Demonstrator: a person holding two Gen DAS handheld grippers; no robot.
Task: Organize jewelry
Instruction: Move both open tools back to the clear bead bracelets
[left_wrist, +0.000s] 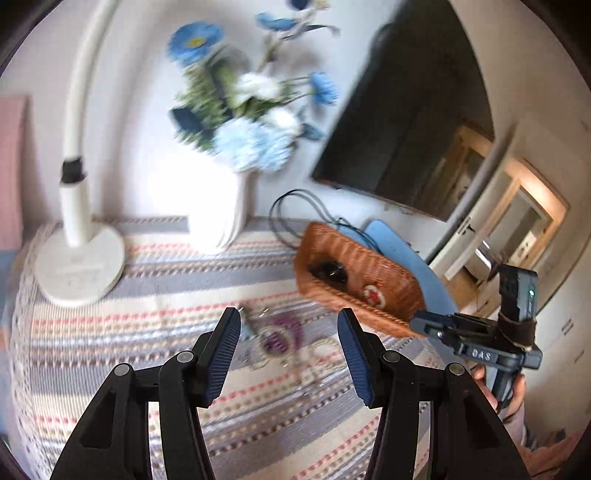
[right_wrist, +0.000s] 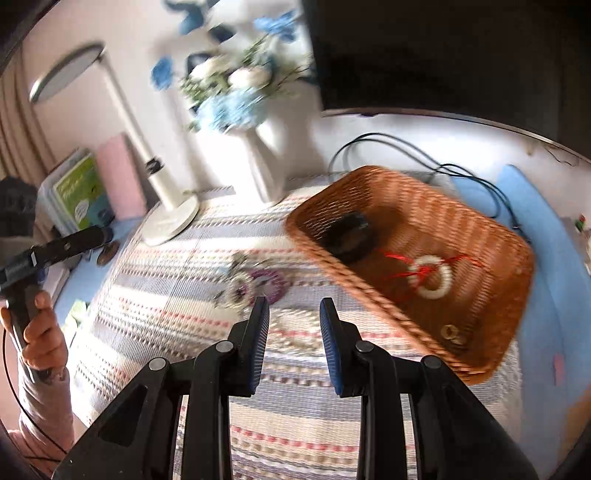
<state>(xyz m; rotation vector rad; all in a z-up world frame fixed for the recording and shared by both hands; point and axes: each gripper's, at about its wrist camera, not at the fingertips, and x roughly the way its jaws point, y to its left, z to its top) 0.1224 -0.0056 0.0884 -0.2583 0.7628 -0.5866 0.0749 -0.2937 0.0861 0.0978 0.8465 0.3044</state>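
While both grippers, left gripper (left_wrist: 289, 350) and right gripper (right_wrist: 293, 339), hover spread and empty, a striped cloth (left_wrist: 147, 332) covers the tabletop, "DAS" readable on the right one.

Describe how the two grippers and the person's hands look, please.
Both grippers, left and right, have black linkage arms with silver pins and blue ribbed finger pads. The right gripper's dark grey handle reads "DAS" and carries a black box with a green light. The left hand is bare, with a pink sleeve.
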